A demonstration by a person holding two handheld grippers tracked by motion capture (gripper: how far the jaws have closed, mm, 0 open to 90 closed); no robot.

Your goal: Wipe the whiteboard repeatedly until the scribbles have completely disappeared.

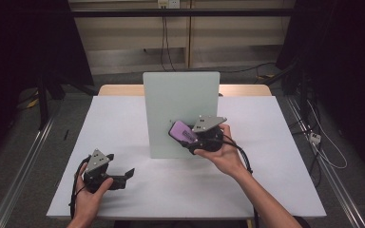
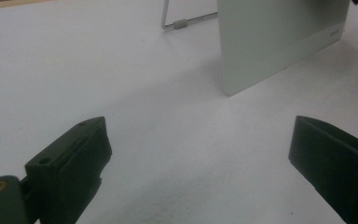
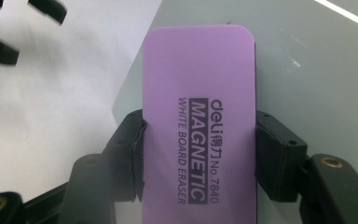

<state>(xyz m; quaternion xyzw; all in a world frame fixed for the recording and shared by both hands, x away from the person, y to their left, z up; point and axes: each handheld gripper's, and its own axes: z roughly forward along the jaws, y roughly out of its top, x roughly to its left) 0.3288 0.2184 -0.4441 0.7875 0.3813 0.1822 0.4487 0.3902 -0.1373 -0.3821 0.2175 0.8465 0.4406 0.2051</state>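
We see the right gripper (image 1: pixel 188 134) clamp a purple eraser (image 1: pixel 182 132) (magnetic) against the whiteboard (image 1: pixel 180 102); the left gripper (image 1: pixel 123 176), near it, gapes.

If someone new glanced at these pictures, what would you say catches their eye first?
Most likely the purple eraser, printed "MAGNETIC WHITE BOARD ERASER", clamped between the jaws of the right gripper and held up to the small upright whiteboard at the middle of the white table. Next, the left gripper, open and holding nothing, low over the table's near left part.
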